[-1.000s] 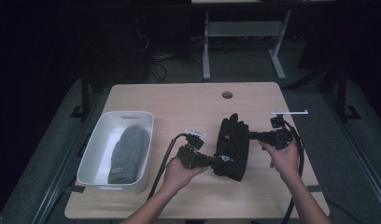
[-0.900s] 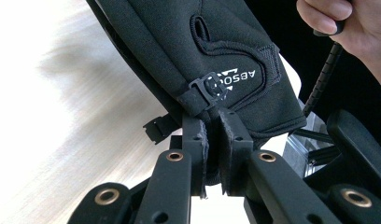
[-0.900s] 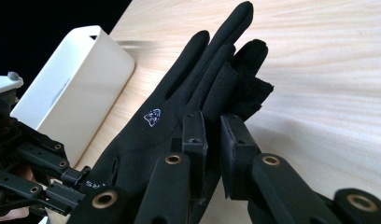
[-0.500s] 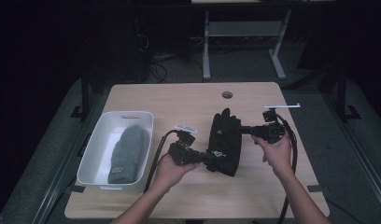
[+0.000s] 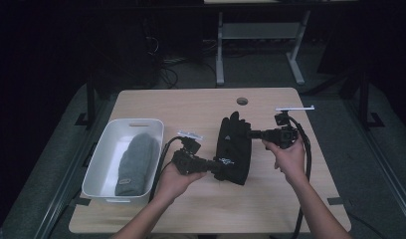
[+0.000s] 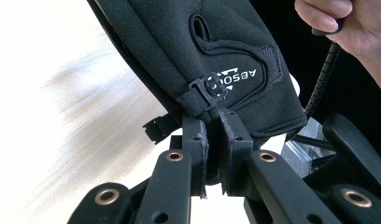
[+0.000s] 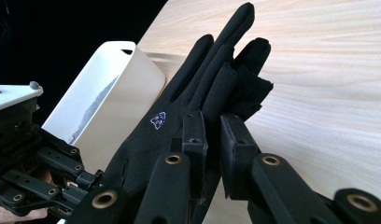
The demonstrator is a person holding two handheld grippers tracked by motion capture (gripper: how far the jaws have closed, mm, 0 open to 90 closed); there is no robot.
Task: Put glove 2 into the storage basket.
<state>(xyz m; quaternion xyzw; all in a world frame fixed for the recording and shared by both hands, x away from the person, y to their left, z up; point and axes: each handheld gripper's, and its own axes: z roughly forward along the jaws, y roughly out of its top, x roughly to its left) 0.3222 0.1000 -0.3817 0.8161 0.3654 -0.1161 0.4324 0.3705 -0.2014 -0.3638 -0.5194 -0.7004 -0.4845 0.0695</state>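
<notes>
A: A wooden table (image 5: 191,107) is seen, with a white bin (image 5: 107,162) at its left; a grey glove (image 5: 134,162) is held inside.

B: A black glove (image 5: 234,147) is gripped at mid-table: cuff clamped by left claw (image 5: 217,168), side pinched by right claw (image 5: 249,133).

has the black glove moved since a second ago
Yes. In the high view the black glove, held by both grippers, has shifted slightly left, toward the white bin and away from the table's right edge.
</notes>
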